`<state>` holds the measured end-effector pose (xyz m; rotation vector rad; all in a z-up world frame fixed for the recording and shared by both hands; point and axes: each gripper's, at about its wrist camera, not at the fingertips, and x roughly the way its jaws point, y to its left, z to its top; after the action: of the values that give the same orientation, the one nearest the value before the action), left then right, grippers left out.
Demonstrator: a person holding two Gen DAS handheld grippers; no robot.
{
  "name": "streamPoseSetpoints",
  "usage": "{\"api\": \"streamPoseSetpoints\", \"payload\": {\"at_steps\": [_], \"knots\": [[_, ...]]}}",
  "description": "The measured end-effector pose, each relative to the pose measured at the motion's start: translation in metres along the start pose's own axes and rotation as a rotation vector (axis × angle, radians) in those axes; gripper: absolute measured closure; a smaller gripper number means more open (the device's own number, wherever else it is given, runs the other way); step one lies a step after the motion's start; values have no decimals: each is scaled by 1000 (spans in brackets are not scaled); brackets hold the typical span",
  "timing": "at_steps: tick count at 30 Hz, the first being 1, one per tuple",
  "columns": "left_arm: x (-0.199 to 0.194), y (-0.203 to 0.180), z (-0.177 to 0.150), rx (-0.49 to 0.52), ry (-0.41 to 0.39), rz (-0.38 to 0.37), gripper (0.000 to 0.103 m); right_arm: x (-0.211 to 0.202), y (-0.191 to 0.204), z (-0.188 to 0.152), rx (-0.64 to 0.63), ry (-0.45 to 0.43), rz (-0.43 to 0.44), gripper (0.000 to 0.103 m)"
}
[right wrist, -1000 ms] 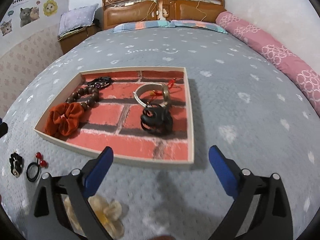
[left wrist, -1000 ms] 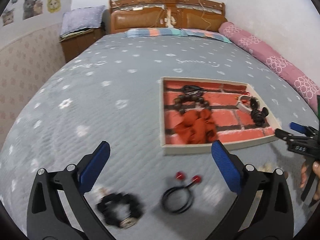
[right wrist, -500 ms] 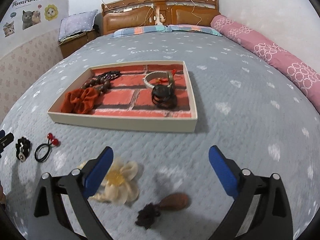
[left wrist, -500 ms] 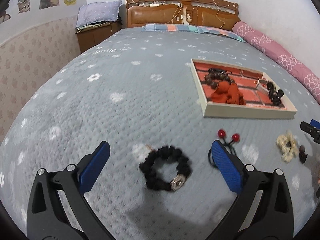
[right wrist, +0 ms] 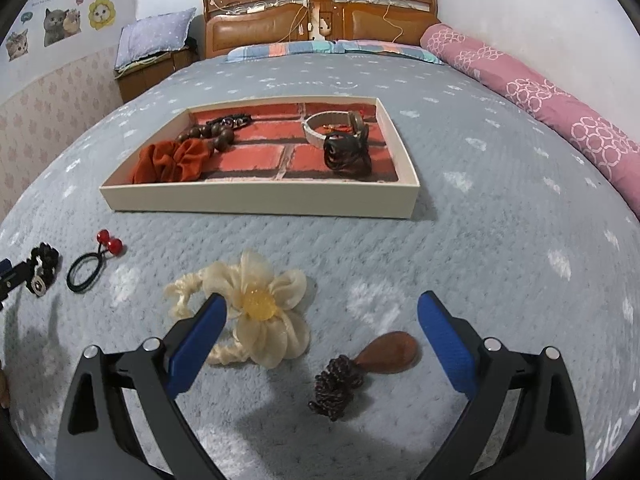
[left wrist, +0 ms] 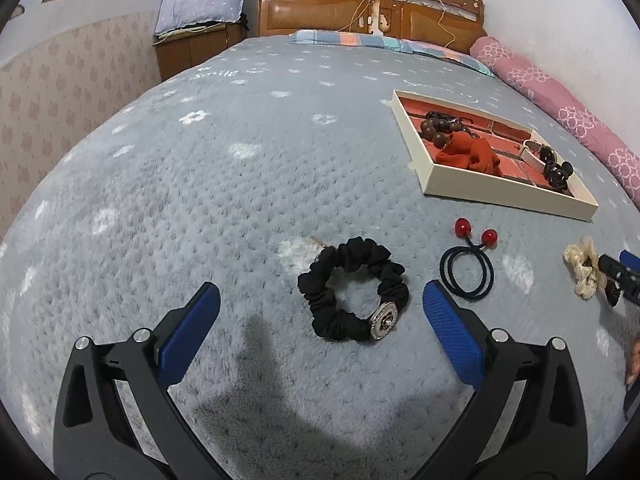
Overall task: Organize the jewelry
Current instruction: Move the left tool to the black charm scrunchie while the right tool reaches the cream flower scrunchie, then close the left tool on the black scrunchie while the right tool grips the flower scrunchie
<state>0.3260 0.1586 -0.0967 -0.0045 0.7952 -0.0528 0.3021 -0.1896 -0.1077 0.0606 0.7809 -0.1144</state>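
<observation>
A: Two tongs, status?
B: Left tongs [left wrist: 320, 312] spread wide, empty; black scrunchie [left wrist: 354, 290] lies between the tips. Right tongs [right wrist: 322, 314] likewise agape; cream flower tie [right wrist: 260, 312] at left tip, brown hairpin [right wrist: 360, 368] between.

A home bedroom: wide bed under a grey flower-dotted quilted blanket [right wrist: 500, 240], carved brown wooden headboard [right wrist: 320, 20], long pink circle-patterned bolster [right wrist: 540, 96], striped pastel pillows [right wrist: 304, 48], wooden bedside cabinet [left wrist: 192, 50], cartoon cat wall stickers [right wrist: 56, 24].
</observation>
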Motion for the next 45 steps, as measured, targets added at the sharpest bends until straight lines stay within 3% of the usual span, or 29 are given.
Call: {"api": "streamPoseSetpoints", "payload": {"at_steps": [12, 17, 21, 23, 29, 45], "knots": [[10, 3, -1, -18, 20, 2, 7, 6, 7, -3, -32, 17, -4, 9], [18, 4, -1, -18, 58, -22, 26, 8, 9, -4, -41, 28, 16, 9], [22, 0, 0, -4, 69, -41, 31, 14, 13, -5, -54, 54, 15, 11], [23, -1, -1, 0, 71, -48, 40, 18, 14, -5, -57, 69, 16, 24], [23, -6, -1, 18, 69, -86, 59, 22, 13, -6, -49, 89, 32, 41], [22, 1, -4, -15, 66, -107, 92, 20, 14, -6, -55, 83, 75, 68]]}}
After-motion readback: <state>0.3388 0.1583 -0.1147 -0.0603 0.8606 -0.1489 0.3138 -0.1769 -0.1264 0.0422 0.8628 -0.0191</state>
